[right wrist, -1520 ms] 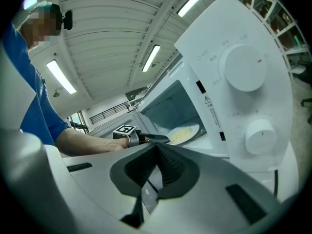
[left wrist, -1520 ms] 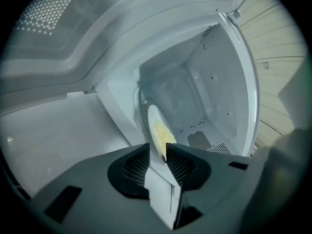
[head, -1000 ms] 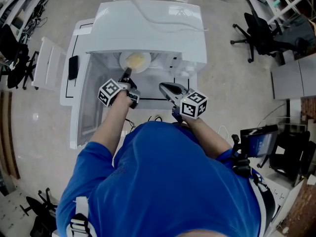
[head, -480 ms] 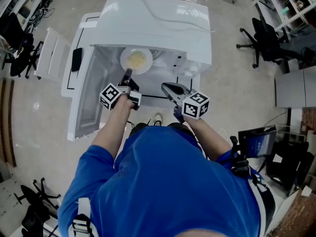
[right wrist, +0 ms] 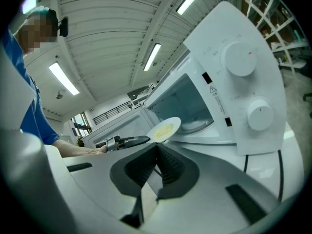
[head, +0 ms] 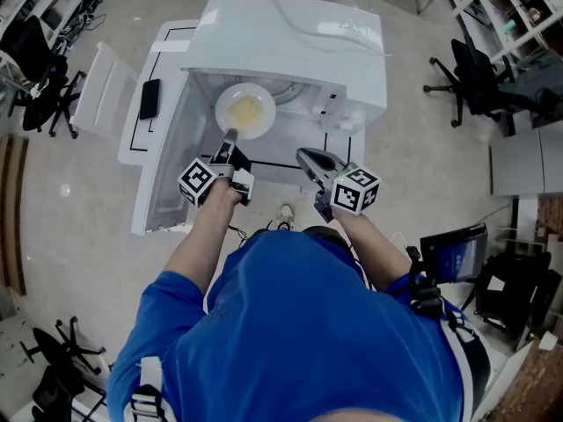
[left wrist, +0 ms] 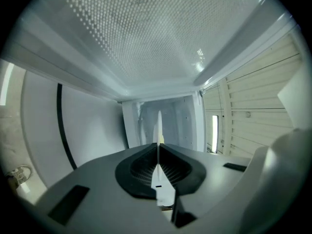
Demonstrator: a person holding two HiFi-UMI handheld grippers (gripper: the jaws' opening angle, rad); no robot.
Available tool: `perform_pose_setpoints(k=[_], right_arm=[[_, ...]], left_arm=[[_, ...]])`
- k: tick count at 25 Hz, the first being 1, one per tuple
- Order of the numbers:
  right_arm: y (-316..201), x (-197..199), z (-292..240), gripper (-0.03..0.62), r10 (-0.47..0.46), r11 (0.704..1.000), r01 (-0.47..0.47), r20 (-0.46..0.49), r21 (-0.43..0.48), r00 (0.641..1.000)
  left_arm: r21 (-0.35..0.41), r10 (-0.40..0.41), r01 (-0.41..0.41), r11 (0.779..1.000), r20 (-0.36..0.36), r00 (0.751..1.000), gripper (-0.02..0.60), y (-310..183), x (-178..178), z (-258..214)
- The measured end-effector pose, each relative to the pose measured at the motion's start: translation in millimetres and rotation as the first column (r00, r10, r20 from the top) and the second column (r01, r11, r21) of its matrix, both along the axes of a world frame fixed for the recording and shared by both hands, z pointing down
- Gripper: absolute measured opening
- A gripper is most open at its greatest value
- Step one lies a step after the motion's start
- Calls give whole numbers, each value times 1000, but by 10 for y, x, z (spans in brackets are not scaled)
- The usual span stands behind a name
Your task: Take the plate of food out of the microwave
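A white plate (head: 245,111) with yellow food hangs at the mouth of the open white microwave (head: 290,38). My left gripper (head: 230,137) is shut on the plate's near rim. Its jaws have just been closing, with that rim between them. In the left gripper view the plate (left wrist: 159,126) shows edge-on, clamped between the pads of the left gripper (left wrist: 157,147). My right gripper (head: 305,155) hovers shut and empty in front of the microwave's right side. In the right gripper view the right gripper (right wrist: 157,146) points at the plate (right wrist: 165,128), with the left gripper (right wrist: 127,141) behind it.
The microwave door (head: 163,165) stands open to the left. Its two dials (right wrist: 240,58) are on the right front panel, and the glass turntable (head: 295,102) lies inside. A dark flat object (head: 149,99) lies on the white table. Office chairs (head: 471,69) stand at the right.
My left gripper has drawn back toward me with the plate, which now shows whole outside the cavity instead of half under the microwave's top. The right gripper has stayed put.
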State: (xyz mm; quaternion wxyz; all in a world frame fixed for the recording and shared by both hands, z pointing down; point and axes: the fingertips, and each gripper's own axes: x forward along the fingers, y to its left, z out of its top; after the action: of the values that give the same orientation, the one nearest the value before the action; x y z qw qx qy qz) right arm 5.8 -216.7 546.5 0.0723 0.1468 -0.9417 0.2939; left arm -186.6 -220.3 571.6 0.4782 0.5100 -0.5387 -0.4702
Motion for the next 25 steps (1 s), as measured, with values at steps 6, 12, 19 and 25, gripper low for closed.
perform_pose_setpoints(k=[6, 12, 19, 25], right_arm=[[336, 88, -101, 5, 58, 998, -59, 11, 7, 998], [703, 302, -176, 5, 141, 990, -141, 25, 2, 990], [1216, 618, -236, 5, 207, 978, -207, 24, 25, 978], [1567, 821, -281, 5, 248, 968, -249, 27, 37, 968]], left_arm=[[15, 36, -36, 999, -3, 999, 23, 398, 49, -89], [17, 79, -79, 997, 4, 997, 23, 802, 163, -146], [32, 157, -158, 987, 25, 987, 23, 1102, 572, -244], [58, 197, -199, 978, 30, 980, 23, 1343, 795, -357]])
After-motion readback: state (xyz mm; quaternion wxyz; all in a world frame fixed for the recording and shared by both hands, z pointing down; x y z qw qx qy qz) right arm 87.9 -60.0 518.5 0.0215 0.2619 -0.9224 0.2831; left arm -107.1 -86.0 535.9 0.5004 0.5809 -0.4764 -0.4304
